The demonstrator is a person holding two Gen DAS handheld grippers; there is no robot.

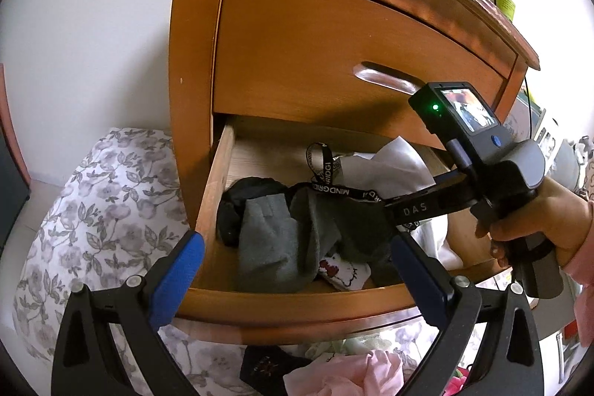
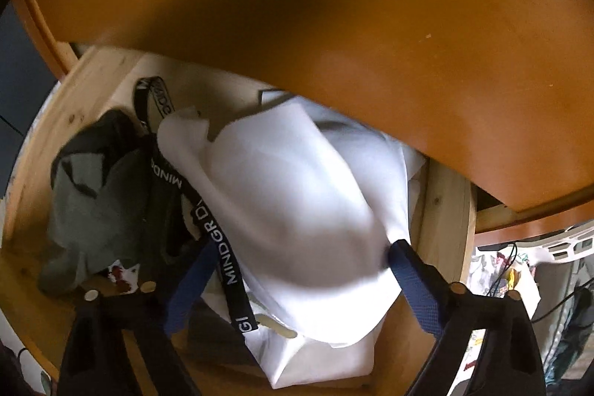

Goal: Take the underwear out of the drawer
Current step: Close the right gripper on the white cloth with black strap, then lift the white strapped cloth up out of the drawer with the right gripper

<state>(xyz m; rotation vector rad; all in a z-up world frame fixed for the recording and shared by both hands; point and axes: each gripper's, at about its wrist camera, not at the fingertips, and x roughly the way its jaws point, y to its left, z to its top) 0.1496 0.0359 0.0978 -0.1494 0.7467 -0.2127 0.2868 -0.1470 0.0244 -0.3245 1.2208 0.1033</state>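
Nightstand (image 1: 208, 36): orange-brown wood; upper drawer front closed, with a recessed handle (image 1: 386, 78).
Lower drawer (image 1: 289, 303): pulled out, contents exposed.
Underwear (image 1: 282, 240): grey garment lying in the left half of the lower drawer, beside a black garment (image 1: 237, 206) at its left.
Waistband (image 1: 345, 190): black elastic with white lettering, running across the top of the grey garment and looping toward the drawer back.
White cloth (image 2: 297, 210): bulky pale fabric filling the right half of the drawer.
Patterned item (image 1: 341, 271): small white piece with red marks, at the drawer front, partly under the grey garment.
Left gripper (image 1: 297, 270): jaws spread wide, nothing between the blue pads (image 1: 178, 279); held in front of the drawer's front panel, apart from the contents.
Right gripper (image 2: 300, 262): reaching down into the drawer, jaws wide apart; white cloth and lettered waistband lie between the fingers; firm contact with the pads cannot be told owing to blur.
Hand (image 1: 538, 221): wrapped around the right gripper's handle, pink sleeve at the wrist.
Bedding (image 1: 104, 210): floral fabric left of the nightstand.
Pink cloth (image 1: 352, 373): crumpled below the drawer front.
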